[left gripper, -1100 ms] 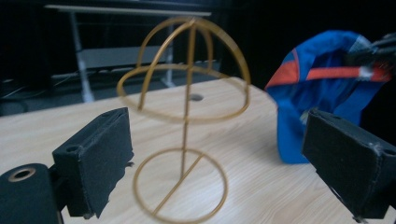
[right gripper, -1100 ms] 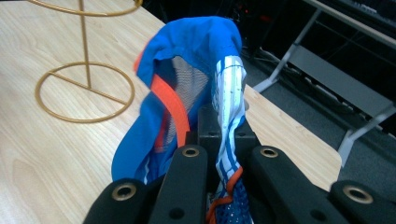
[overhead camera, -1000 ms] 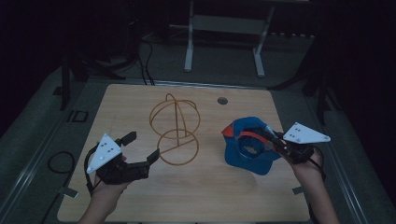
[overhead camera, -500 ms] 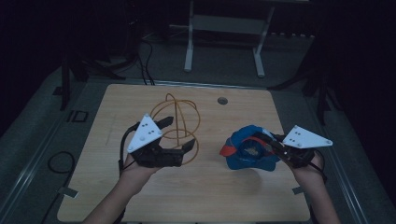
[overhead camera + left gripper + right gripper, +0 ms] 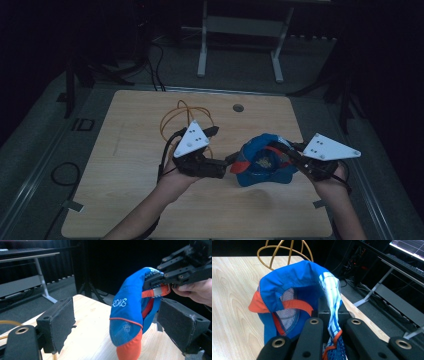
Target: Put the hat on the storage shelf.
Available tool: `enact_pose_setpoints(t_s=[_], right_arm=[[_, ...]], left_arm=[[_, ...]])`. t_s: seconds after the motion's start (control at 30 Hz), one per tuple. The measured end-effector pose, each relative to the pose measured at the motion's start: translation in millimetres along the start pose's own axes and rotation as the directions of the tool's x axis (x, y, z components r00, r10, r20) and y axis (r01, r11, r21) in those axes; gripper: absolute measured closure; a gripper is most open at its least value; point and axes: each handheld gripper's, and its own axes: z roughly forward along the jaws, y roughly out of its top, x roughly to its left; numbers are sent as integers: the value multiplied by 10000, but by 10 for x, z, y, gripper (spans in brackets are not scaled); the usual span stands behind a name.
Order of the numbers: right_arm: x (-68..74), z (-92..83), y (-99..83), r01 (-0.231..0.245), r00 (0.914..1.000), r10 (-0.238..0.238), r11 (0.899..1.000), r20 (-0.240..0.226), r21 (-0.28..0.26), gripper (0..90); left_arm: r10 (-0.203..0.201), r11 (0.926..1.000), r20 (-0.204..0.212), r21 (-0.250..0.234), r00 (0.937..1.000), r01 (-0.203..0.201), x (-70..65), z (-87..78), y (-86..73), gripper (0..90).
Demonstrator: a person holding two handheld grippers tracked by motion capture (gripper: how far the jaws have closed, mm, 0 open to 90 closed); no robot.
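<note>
Two grippers, both mine, work over a wooden table (image 5: 125, 165). My right gripper (image 5: 292, 152) has its jaws clamped together on the rear edge of a blue cap (image 5: 262, 162), pinching the striped inner band and an orange strap, so that the cap hangs from that grip just above the table's right half. The cap's orange brim (image 5: 128, 350) points downward and toward my left gripper (image 5: 227, 161), and white lettering shows on its blue side panel. My left gripper's jaws stand wide apart, one on each side of the cap's brim end, neither pad touching the cloth; they have just been closing a little. Behind my left hand (image 5: 175, 175) a golden wire stand (image 5: 182, 117) of crossed hoops rests on the table, near the cap but apart from it
</note>
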Motion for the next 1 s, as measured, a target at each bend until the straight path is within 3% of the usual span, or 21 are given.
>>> enact_pose_setpoints(t_s=[0.13, 0.27, 0.33, 0.4, 0.43, 0.5, 0.57, 0.6, 0.67, 0.7, 0.8, 1.0], right_arm=[[11, 1, 39, 1, 10000, -1, 10000, -35, -6, 876], [19, -10, 44, 9, 10000, -10, 10000, -65, -93, 876], [22, -14, 43, -15, 9999, 13, 9999, -139, -139, 876], [27, -16, 45, 1, 9999, -3, 9999, -139, -134, 876], [38, -18, 51, 68, 9998, -71, 9998, -167, -167, 876], [46, -20, 53, 86, 9998, -88, 9999, -160, -143, 876], [59, -15, 44, 156, 9997, -158, 9998, -161, -129, 876], [59, -15, 44, 156, 9997, -158, 9998, -161, -129, 876], [61, -12, 28, 48, 9997, -52, 9999, -228, -140, 876], [61, -12, 28, 48, 9997, -52, 9999, -228, -140, 876], [87, 7, 18, 27, 9995, -30, 9999, -308, -104, 876], [146, 16, -2, 1, 9993, -3, 10000, -376, -36, 875]], left_arm=[[174, 9995, 424, 268, 9990, -185, -51, 173, -12, 153], [324, 9968, 548, 708, 9980, -362, -108, 339, -46, 164], [245, 9950, 659, 946, 9975, -307, -114, 422, -57, 232], [263, 9925, 515, 1180, 9983, -322, -114, 497, -68, 251], [244, 9912, 523, 1285, 9983, -310, -109, 530, -74, 329], [200, 9899, 525, 1391, 9984, -272, -96, 578, -86, 338], [58, 9922, 492, 1240, 9988, -118, -81, 586, -88, 480], [52, 9927, 506, 1202, 9987, -112, -72, 587, -89, 480], [236, 9918, 333, 1248, 9992, -275, -69, 594, -92, 622], [189, 9916, 287, 1277, 9994, -224, -63, 601, -94, 622], [300, 9911, 143, 1292, 9994, -316, -73, 619, -93, 840], [621, 9861, -400, 1570, 9973, -551, -98, 657, -73, 886]])
